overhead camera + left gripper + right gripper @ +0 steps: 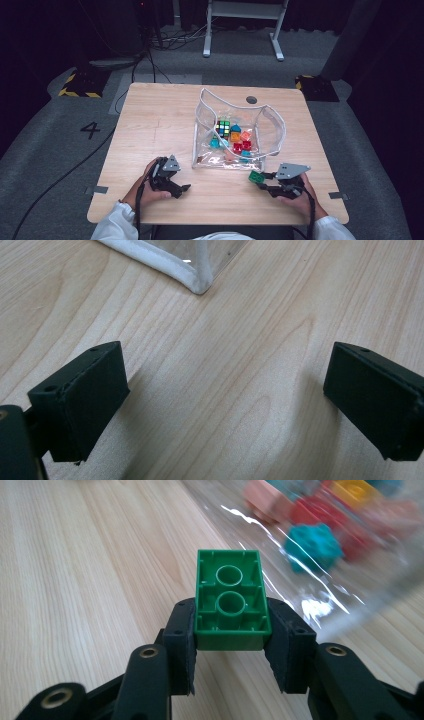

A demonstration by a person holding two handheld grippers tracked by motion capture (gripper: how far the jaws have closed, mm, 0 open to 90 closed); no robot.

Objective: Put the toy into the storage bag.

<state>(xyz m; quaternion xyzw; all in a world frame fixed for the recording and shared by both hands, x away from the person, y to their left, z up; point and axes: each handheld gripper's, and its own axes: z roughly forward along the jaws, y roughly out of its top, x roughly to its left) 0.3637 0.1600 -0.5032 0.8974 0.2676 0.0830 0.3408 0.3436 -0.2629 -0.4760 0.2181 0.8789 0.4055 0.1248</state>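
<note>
Green brick (231, 600) sits clamped in the right gripper (231, 635), just beside the clear bag (207, 107); the left gripper (225, 400) rests wide open, holding nothing.

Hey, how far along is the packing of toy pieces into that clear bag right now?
Several coloured pieces and a puzzle cube already lie inside the clear bag. In hand: the right gripper is clamped on a green brick, hollow underside towards its camera, just outside the bag's near edge. The left gripper is open over bare table, holding nothing. Left to do, probably: get the brick into the bag.
</note>
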